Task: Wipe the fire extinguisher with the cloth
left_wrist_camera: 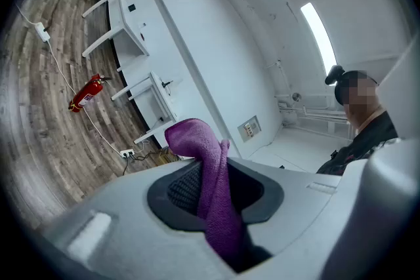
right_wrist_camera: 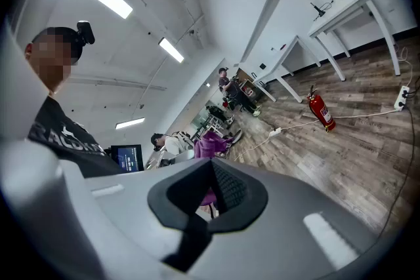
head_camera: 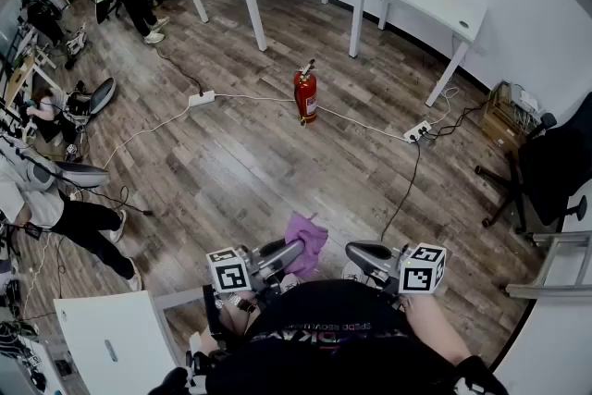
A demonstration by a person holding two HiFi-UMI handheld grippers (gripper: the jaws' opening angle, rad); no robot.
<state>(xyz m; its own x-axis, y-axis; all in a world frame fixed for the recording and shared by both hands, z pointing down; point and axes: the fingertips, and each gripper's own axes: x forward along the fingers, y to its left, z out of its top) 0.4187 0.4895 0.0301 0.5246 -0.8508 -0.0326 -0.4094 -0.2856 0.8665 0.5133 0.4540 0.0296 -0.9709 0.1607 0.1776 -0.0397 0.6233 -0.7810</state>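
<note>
Left gripper (head_camera: pixel 294 251): clenched on purple cloth (head_camera: pixel 309 236), well apart from fire extinguisher (head_camera: pixel 305 96).
Right gripper (head_camera: pixel 354 253): jaws pressed together, empty, beside the cloth.
Fire extinguisher: upright on wooden floor (head_camera: pixel 231 171), beside white cable (head_camera: pixel 361 123).

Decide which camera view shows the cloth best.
The left gripper view: the cloth fills the centre, clamped between the jaws. The head view shows it small, at the left gripper; the right gripper view shows a purple scrap beyond its jaws.
</note>
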